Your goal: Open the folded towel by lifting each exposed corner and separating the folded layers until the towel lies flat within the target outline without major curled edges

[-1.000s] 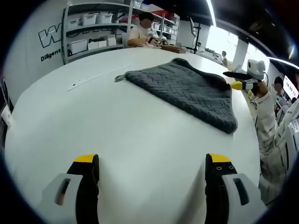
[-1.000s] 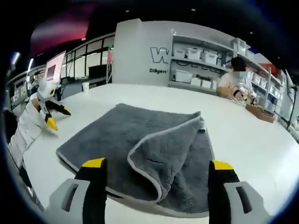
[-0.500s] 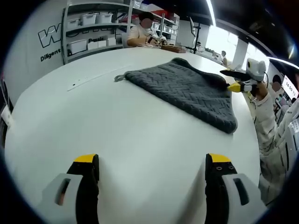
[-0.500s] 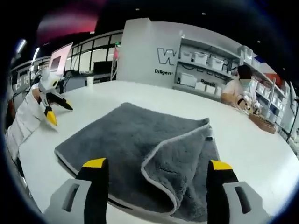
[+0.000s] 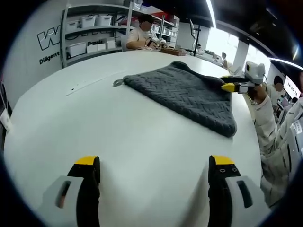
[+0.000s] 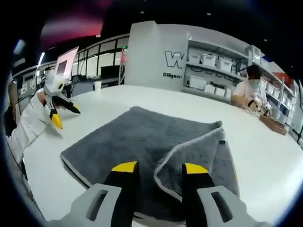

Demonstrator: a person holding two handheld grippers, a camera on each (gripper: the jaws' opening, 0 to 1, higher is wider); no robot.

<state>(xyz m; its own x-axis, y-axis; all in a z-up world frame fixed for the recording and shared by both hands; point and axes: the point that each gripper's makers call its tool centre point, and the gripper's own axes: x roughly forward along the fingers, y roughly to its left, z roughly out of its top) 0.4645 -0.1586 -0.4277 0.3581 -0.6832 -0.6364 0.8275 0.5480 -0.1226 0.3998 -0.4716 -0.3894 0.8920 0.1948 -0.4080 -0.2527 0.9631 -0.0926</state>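
In the left gripper view, the left gripper (image 5: 154, 168) hangs over the bare white table (image 5: 118, 127), jaws wide apart as before. The grey towel (image 5: 187, 92) lies well ahead; its fold is hidden from here. The right gripper (image 5: 235, 86) now reaches the towel's far edge.

In the right gripper view, its jaws have narrowed about the towel's (image 6: 137, 142) folded-over flap; whether they grip the edge is unclear.

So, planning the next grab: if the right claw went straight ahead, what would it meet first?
Most likely the towel's folded-over flap, near its pale edge just beyond the tips of the right claw; depth is uncertain.
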